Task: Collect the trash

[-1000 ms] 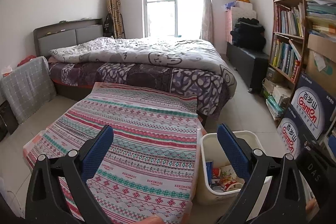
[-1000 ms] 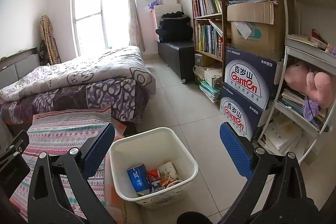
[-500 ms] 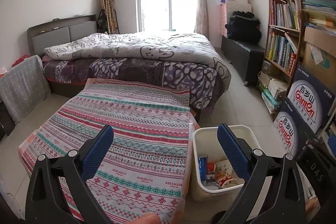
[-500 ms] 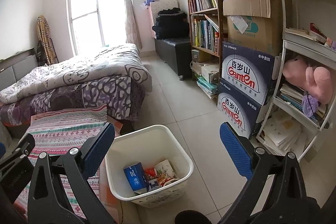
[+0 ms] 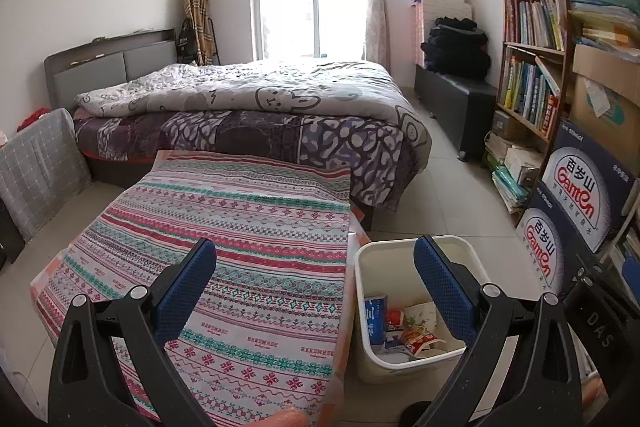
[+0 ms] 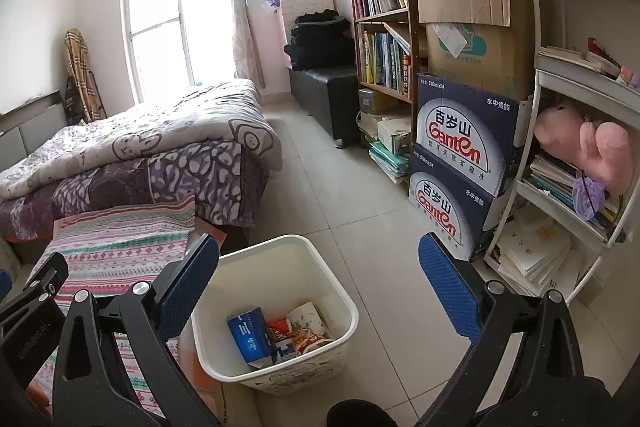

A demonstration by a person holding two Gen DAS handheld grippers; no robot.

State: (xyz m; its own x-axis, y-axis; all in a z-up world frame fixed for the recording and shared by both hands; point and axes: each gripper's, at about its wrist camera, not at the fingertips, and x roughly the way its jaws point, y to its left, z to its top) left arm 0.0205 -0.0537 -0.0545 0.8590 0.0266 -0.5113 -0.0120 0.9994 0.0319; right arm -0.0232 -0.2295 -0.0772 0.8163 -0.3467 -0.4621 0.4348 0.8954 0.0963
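Trash (image 6: 280, 337) already lies in the white bin (image 6: 336, 291): a blue carton, a red wrapper and a paper cup, seen between and below the right gripper (image 6: 319, 267) jaws, which stand wide and empty. The left gripper (image 5: 315, 275) is also wide and empty, with the patterned table cloth (image 5: 240, 227) ahead of its left jaw and the bin under its right. No loose trash shows on cloth or floor, so the collecting looks finished or nearly so.

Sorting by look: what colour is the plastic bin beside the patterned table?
Cream-white plastic trash bin; clearest in the right wrist view.
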